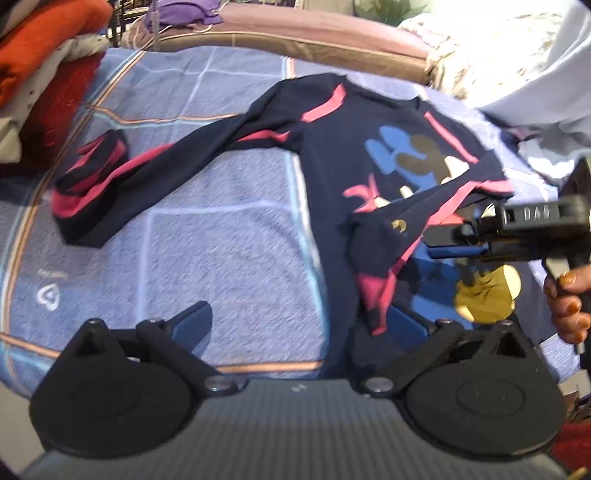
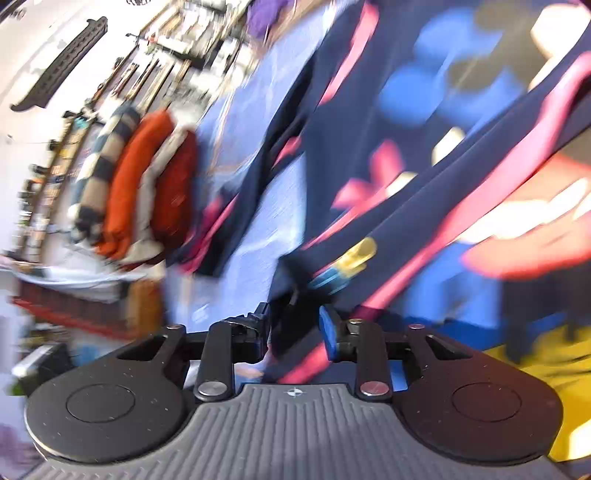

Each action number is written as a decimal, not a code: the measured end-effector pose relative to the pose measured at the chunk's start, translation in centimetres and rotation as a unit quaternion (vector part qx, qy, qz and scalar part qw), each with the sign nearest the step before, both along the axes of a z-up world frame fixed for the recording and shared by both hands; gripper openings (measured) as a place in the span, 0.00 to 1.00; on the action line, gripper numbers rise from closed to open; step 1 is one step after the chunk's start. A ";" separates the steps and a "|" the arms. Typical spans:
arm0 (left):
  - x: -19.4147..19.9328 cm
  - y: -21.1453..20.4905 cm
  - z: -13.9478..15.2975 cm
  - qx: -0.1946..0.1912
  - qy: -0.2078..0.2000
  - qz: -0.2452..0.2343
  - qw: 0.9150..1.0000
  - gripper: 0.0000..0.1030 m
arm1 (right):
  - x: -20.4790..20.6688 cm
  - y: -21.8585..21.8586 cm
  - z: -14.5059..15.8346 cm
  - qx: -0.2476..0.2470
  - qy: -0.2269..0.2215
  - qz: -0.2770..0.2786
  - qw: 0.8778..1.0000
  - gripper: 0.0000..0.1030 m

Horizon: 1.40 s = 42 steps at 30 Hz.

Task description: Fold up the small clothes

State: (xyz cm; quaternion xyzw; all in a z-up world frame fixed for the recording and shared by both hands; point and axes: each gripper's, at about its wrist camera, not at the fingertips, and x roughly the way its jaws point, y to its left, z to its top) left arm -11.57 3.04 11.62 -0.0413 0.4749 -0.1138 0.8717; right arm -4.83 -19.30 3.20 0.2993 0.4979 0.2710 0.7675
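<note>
A small navy long-sleeved shirt (image 1: pixel 332 155) with pink stripes and a cartoon print lies on a blue checked blanket (image 1: pixel 221 240). Its left sleeve (image 1: pixel 122 177) stretches out to the left. Its right sleeve (image 1: pixel 384 240) is folded across the front. My left gripper (image 1: pixel 299 321) is open above the blanket at the shirt's lower edge, with nothing between its fingers. My right gripper (image 1: pixel 443 240) comes in from the right, shut on the folded sleeve's cloth. In the blurred right wrist view the gripper (image 2: pixel 295 332) pinches navy and pink cloth (image 2: pixel 369 229).
A pile of orange, red and beige clothes (image 1: pixel 40 74) sits at the blanket's left edge, also in the right wrist view (image 2: pixel 140 184). A purple garment (image 1: pixel 184 14) and a brown pillow (image 1: pixel 295 40) lie at the back. White bedding (image 1: pixel 498 66) is at the right.
</note>
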 end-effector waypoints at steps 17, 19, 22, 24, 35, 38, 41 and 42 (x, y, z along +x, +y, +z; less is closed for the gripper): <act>7.4 -6.6 -2.6 -0.017 0.006 -0.023 1.000 0.11 | 0.0 -11.2 1.6 -0.138 -0.097 -0.129 0.977 0.61; 7.6 -5.8 -3.0 -0.028 0.012 -0.013 0.999 0.10 | 2.6 -12.7 2.7 -0.172 -0.120 -0.160 0.965 0.62; 7.1 -5.0 -2.7 -0.023 0.004 -0.006 1.000 0.10 | 7.8 -15.3 3.4 -0.211 -0.124 -0.210 0.947 0.64; 7.0 -4.1 -2.7 -0.034 0.008 0.003 0.999 0.09 | 11.2 -17.0 3.1 -0.241 -0.111 -0.237 0.934 0.64; 7.5 -4.3 -2.9 -0.042 0.004 -0.010 0.999 0.68 | 17.9 -20.6 -2.7 -0.180 0.020 -0.282 0.942 0.55; 8.3 -4.6 -3.8 -0.053 0.017 -0.019 0.998 0.31 | 18.3 -19.9 -2.3 -0.179 0.006 -0.263 0.948 0.08; 8.9 -4.4 -4.6 -0.055 0.033 -0.014 0.998 0.06 | 19.0 -18.2 -0.4 -0.227 -0.045 -0.240 0.943 0.06; 8.8 -4.3 -4.4 -0.056 0.026 -0.014 0.998 0.05 | 19.3 -17.8 0.3 -0.235 -0.059 -0.243 0.939 0.06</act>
